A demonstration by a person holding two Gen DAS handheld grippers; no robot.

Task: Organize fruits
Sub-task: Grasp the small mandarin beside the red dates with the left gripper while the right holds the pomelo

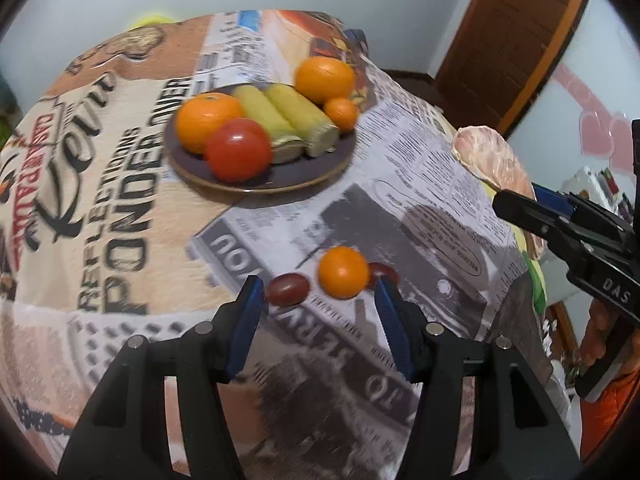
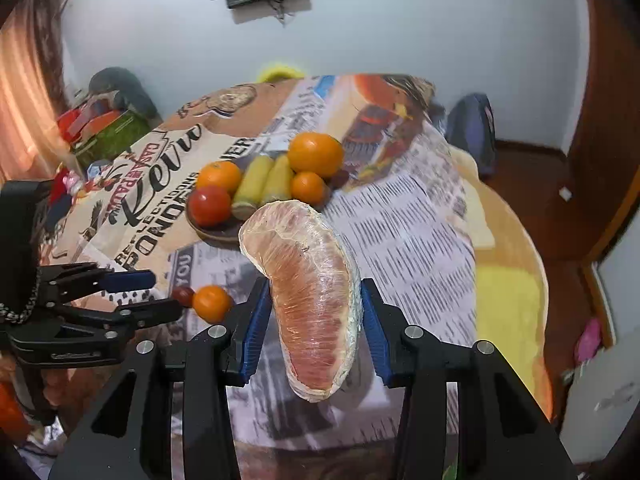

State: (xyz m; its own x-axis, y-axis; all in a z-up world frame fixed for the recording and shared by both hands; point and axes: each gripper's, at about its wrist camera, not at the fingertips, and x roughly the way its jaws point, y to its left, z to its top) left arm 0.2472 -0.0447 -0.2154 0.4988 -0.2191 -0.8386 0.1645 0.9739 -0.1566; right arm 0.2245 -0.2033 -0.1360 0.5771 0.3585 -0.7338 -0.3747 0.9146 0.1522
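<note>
Right tongs (image 2: 316, 320) are clenched on a plastic-wrapped pink pomelo segment (image 2: 312, 300), held in the air above the newspaper-covered counter (image 2: 400, 240). Left tongs (image 1: 318, 308) hang released just short of a small loose orange (image 1: 343, 278) flanked by two dark red grapes (image 1: 287, 289). Farther back, a dark round plate (image 1: 280, 176) carries oranges, a red tomato (image 1: 239, 149) and two yellow corn cobs (image 1: 280, 114).
</note>
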